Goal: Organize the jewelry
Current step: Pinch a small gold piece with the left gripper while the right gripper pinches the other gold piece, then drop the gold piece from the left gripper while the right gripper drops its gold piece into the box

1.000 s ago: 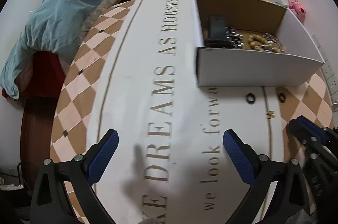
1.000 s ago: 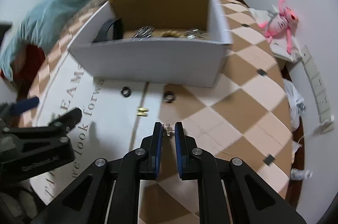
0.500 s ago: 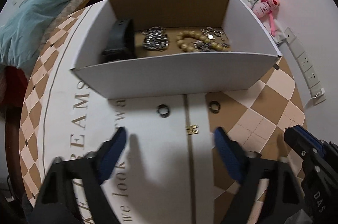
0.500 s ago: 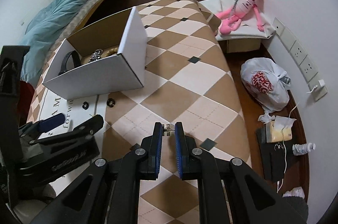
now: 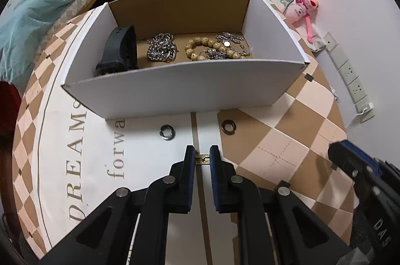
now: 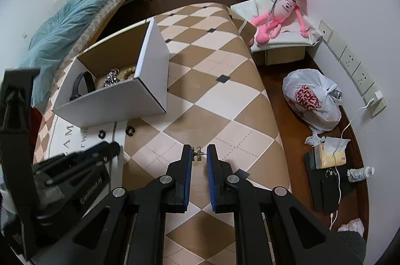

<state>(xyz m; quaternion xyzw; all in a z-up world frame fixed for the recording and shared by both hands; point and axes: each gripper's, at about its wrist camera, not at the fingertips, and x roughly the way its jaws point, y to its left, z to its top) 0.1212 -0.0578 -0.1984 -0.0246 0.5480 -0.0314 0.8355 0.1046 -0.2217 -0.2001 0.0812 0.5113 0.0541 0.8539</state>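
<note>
Blue ribbed pads line both pairs of black plastic fingers. The left gripper (image 5: 202, 158) has just been closing, and its pads now pinch a small gold earring (image 5: 203, 159), a flat, gridded metal piece that spans the narrow gap between the fingertips, right down at the cloth. The right gripper (image 6: 199, 154) is clenched on a second earring (image 6: 199, 154), a tiny studded bar on a thin post, held crosswise between its tips above the checked part of the cloth.

Just beyond the left fingertips lie two dark rings: a glossy one (image 5: 167, 132) slightly to the left and a matte, thicker one (image 5: 227, 126) slightly to the right, both flat on the tablecloth (image 5: 287, 140), which is smooth, with tan and cream diamonds and a white printed panel. Past the rings stands an open cardboard box (image 5: 175, 94), white outside, raw brown inside, its near wall bowed. Inside it, from left to right beyond the fingers, are a black rubbery watch strap (image 5: 120, 49) curled on edge, a heap of silvery chain (image 5: 161, 49), a loop of round carved wooden beads (image 5: 207, 49), and a finer silver chain with a small disc (image 5: 228, 39).

Off to the right of the left fingers, the right gripper's black frame shows at the edge. A pink plush toy (image 6: 277, 12) lies far beyond the right fingertips.
</note>
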